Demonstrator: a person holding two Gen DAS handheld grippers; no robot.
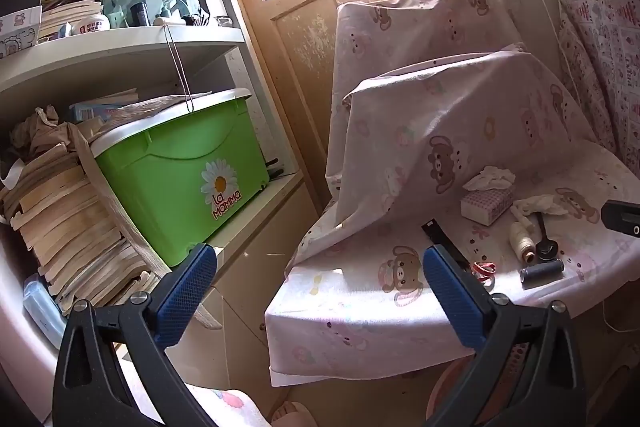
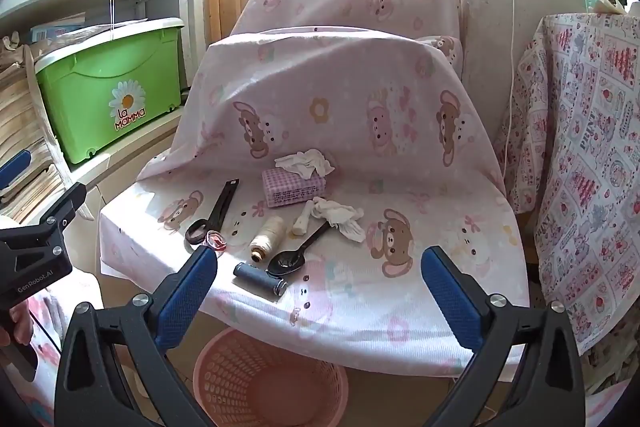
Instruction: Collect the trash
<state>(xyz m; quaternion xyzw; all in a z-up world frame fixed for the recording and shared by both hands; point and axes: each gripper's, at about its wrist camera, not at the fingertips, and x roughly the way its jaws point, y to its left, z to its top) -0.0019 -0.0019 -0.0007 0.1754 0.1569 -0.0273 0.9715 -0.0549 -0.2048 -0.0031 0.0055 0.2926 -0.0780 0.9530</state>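
Cloth (image 2: 320, 95) printed with bears drapes the whole chair, seat and back, so the seat serves as a soft work surface for the small things on it. Below its near edge stands a pink basket (image 2: 256, 383), placed where trash can simply be dropped off the seat. The right gripper (image 2: 319, 269) hangs near that edge with its blue pads spread wide and nothing between them, aimed at the clutter, likely to line up a first pick. The left gripper (image 1: 320, 265) is equally wide and empty, held off to the left.

On the seat, a checked tissue pack (image 2: 294, 187) lies far, with one crumpled tissue (image 2: 306, 163) resting against its top. The other crumpled tissue (image 2: 340, 217), the likeliest first trash, lies over the handle of a black spoon (image 2: 298, 253). Scissors (image 2: 216, 213) lie left; a cream spool (image 2: 268, 237) and a dark spool (image 2: 260, 277) lie nearest.
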